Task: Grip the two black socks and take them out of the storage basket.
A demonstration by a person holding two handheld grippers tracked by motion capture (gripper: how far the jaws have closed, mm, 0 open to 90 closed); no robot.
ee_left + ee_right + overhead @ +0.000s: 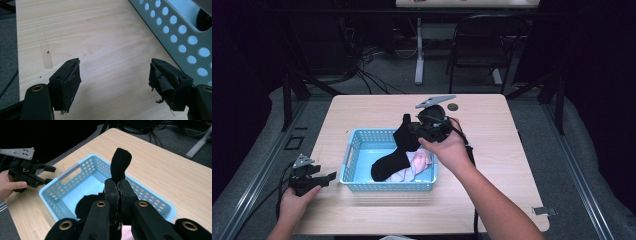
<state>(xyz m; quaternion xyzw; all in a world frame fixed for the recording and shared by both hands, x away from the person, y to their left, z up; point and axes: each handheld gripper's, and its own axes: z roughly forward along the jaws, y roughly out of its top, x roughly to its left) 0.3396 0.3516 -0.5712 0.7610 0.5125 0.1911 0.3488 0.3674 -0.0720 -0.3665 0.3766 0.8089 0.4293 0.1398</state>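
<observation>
right gripper (119, 185) pinches the black sock (398, 145) above the blue basket (349, 156), toe trailing inside. the thin grip could slip, dropping it. left gripper (113, 76) rests spread beside the basket.

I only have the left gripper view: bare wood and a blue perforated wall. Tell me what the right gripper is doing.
Observer: The right gripper is shut on a black sock, above the blue basket.
Operator: Report whether the sock is clear of the basket.
Observer: No. In the high view its lower end lies inside the basket, draped down from the jaws.
Operator: Say what else is in there.
Observer: A pale pinkish cloth lies on the basket floor beside the sock.
Operator: Give my gripper's position.
Observer: The left gripper sits open at the basket's left end, outside it.
</observation>
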